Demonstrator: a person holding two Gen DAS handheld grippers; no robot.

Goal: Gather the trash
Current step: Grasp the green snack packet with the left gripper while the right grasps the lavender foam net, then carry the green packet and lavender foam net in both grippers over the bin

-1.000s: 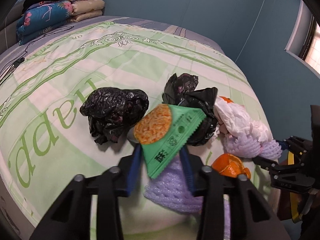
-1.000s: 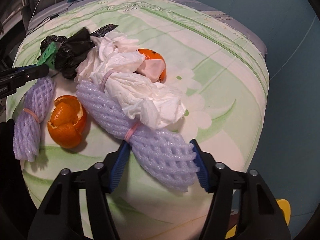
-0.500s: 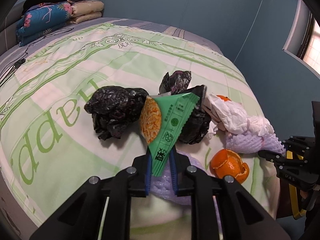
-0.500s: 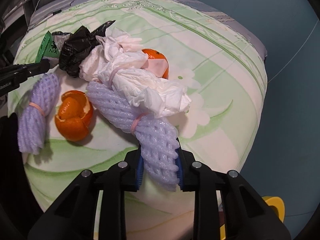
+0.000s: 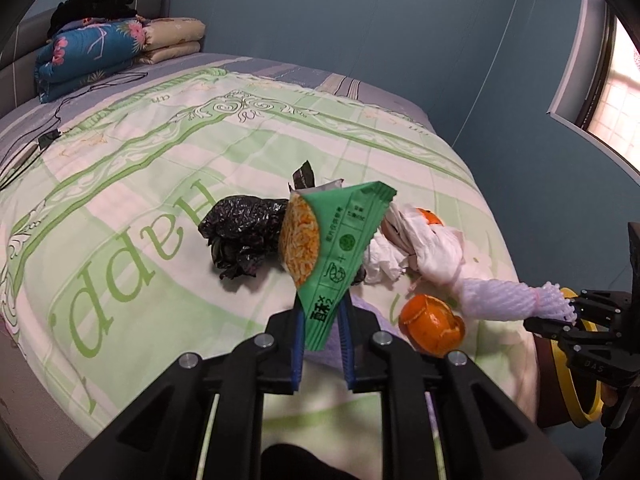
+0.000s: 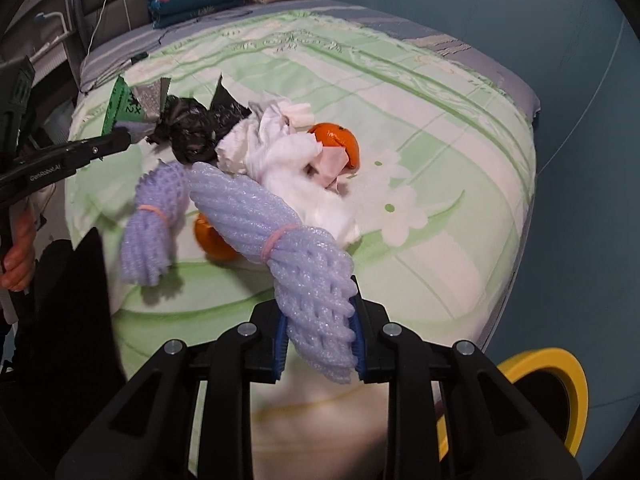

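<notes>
My left gripper [image 5: 322, 344] is shut on a green snack wrapper [image 5: 340, 244], which stands up off the bed; the same wrapper [image 6: 120, 106] shows at the left of the right wrist view. My right gripper [image 6: 320, 344] is shut on the end of a purple foam fruit net [image 6: 280, 240], raised off the quilt. On the bed lie a second purple foam net [image 6: 154, 216], crumpled white tissue [image 6: 296, 168], black plastic bags [image 5: 244, 236], orange peel [image 5: 432, 324] and another orange piece [image 6: 340, 140].
The green and white quilt [image 5: 160, 168] covers the bed. Folded blankets [image 5: 100, 52] are stacked at its far end. A yellow-rimmed bin [image 6: 556, 392] stands on the floor by the bed's near right corner. A hand [image 6: 18, 248] grips the left tool's handle.
Both grippers closed, the left on the green wrapper and the right on the foam net, then rose with them. The wrapper now stands upright and the net's end is off the quilt.
</notes>
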